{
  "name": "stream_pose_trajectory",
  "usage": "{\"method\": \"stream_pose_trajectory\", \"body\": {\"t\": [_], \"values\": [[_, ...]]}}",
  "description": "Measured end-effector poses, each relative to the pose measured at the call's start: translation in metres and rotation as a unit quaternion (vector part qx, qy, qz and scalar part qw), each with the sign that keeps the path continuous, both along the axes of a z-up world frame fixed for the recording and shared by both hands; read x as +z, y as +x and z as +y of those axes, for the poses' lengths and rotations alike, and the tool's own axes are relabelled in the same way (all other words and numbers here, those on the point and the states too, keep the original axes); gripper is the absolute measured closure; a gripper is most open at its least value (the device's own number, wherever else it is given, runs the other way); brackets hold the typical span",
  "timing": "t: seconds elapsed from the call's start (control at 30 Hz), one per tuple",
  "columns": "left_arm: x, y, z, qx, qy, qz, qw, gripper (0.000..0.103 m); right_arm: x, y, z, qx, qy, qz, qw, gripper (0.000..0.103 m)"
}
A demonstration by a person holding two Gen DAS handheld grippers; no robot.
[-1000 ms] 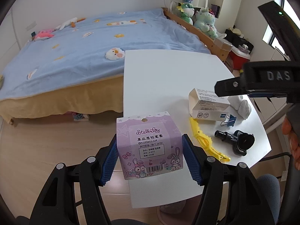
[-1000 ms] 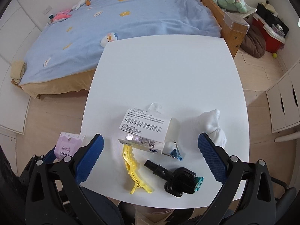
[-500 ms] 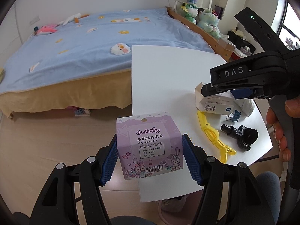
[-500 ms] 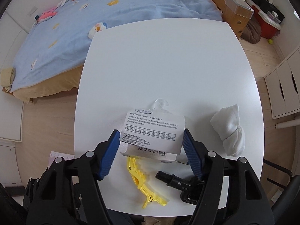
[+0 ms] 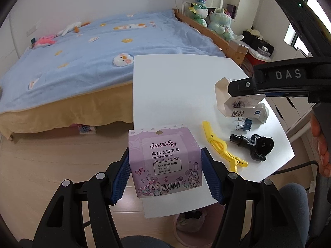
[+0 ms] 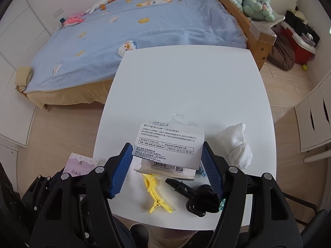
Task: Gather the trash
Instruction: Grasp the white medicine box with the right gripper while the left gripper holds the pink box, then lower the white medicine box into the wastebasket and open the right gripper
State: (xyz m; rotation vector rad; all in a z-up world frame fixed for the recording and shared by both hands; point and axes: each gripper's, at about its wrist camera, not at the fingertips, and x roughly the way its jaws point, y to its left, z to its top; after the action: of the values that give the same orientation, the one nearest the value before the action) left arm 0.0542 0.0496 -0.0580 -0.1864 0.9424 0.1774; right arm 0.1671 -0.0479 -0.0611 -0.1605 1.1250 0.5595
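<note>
Right gripper [image 6: 165, 172] was spread wide above the table a second ago; its jaws have since closed in on the white packet [image 6: 168, 144], and its blue pads now press the packet's two sides. Packet is off the white table [image 6: 186, 82], held above the clutter near the front edge, printed label facing up. From the left wrist view the same packet [image 5: 238, 107] hangs under the right gripper's black body, clear of the tabletop.

Left gripper [image 5: 164, 172]: no change, clamped on the purple pencil-cap box [image 5: 164, 161], pads on both side faces, box upright over the table's near-left corner.

On the table: yellow clip [image 6: 157, 194], black camera mount [image 6: 196, 196], small blue binder clip [image 5: 247, 124], white rolled socks [image 6: 239, 144]. Yellow clip and mount lie side by side, apart. Socks sit to the right of the packet.

Pink bin [image 5: 190, 223] stands on the floor under the table's near edge.
</note>
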Motion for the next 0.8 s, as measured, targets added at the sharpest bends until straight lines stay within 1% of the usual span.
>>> {"method": "stream_pose_trajectory", "body": {"t": [0.17, 0.33, 0.6, 0.8], "values": [[0.013, -0.008, -0.011, -0.017, 0.008, -0.01, 0.9998, 0.039, 0.019, -0.028, -0.022, 0.033, 0.006, -0.04, 0.999, 0.037], [0.029, -0.02, -0.024, -0.037, 0.013, -0.026, 0.9989, 0.039, 0.038, -0.057, -0.05, 0.055, 0.018, -0.072, 0.996, 0.037], [0.046, -0.044, -0.042, -0.065, 0.017, -0.048, 0.9966, 0.039, 0.055, -0.107, -0.086, 0.085, 0.039, -0.102, 0.99, 0.037], [0.05, -0.064, -0.049, -0.078, 0.009, -0.056, 0.9953, 0.039, 0.056, -0.134, -0.11, 0.092, 0.052, -0.115, 0.988, 0.037]]}}
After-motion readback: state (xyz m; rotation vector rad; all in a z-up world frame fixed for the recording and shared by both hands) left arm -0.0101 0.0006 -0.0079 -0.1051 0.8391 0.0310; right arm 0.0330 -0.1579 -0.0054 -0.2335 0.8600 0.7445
